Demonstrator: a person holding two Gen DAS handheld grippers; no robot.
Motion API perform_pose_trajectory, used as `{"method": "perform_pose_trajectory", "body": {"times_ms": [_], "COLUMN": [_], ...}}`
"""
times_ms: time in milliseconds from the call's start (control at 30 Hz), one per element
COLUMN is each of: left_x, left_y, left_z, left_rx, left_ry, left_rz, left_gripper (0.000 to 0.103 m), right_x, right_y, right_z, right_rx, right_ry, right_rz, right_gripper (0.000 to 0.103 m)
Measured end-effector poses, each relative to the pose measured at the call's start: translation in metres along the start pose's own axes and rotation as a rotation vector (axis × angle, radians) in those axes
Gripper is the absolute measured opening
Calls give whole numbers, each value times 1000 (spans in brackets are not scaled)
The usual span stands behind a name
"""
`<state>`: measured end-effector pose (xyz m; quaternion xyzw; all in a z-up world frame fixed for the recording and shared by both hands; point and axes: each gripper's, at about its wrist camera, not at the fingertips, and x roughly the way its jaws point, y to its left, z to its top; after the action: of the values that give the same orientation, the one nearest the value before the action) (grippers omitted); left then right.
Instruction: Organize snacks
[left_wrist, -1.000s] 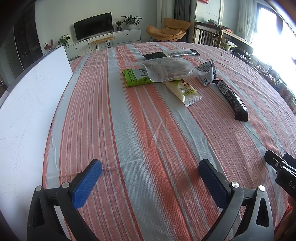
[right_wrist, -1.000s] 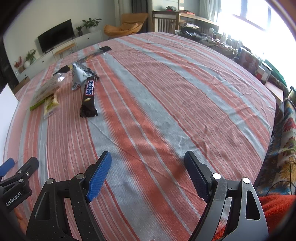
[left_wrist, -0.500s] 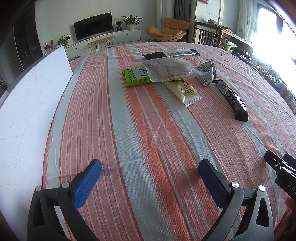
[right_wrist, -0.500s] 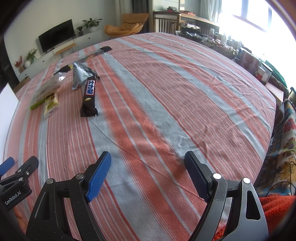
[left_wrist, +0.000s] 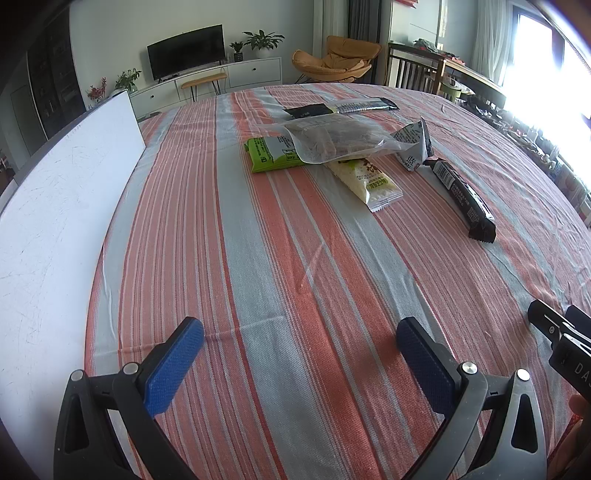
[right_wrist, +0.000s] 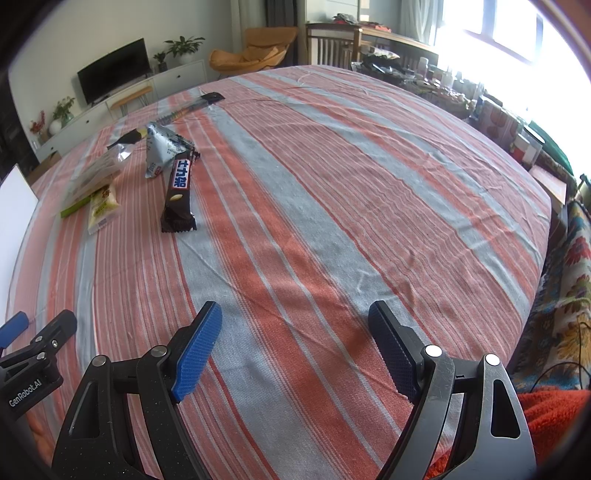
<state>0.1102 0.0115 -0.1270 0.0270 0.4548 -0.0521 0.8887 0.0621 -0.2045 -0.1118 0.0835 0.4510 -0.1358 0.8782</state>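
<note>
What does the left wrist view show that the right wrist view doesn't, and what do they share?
Only the left wrist view shows the length of the white board along the table's left side and the green packet's printed face under the clear bag.

Only the right wrist view shows the dark bar's white lettering, the table's bare right half and the floral cloth beyond its edge.

Both show the striped tablecloth, the snack cluster, the television, and each an open, empty gripper: left gripper, right gripper.
</note>
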Motion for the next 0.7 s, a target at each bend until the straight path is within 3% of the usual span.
{"method": "perform_pose_trajectory", "body": {"times_ms": [700], "left_x": [0], "left_y": [0], "left_z": [0], "left_rx": [0], "left_ry": [0], "left_rz": [0], "left_gripper": [103], "right_x": [0], "right_y": [4], "right_z": [0], "right_rx": [-8], "right_ry": [5], "right_rz": [4], "right_gripper": [88]}}
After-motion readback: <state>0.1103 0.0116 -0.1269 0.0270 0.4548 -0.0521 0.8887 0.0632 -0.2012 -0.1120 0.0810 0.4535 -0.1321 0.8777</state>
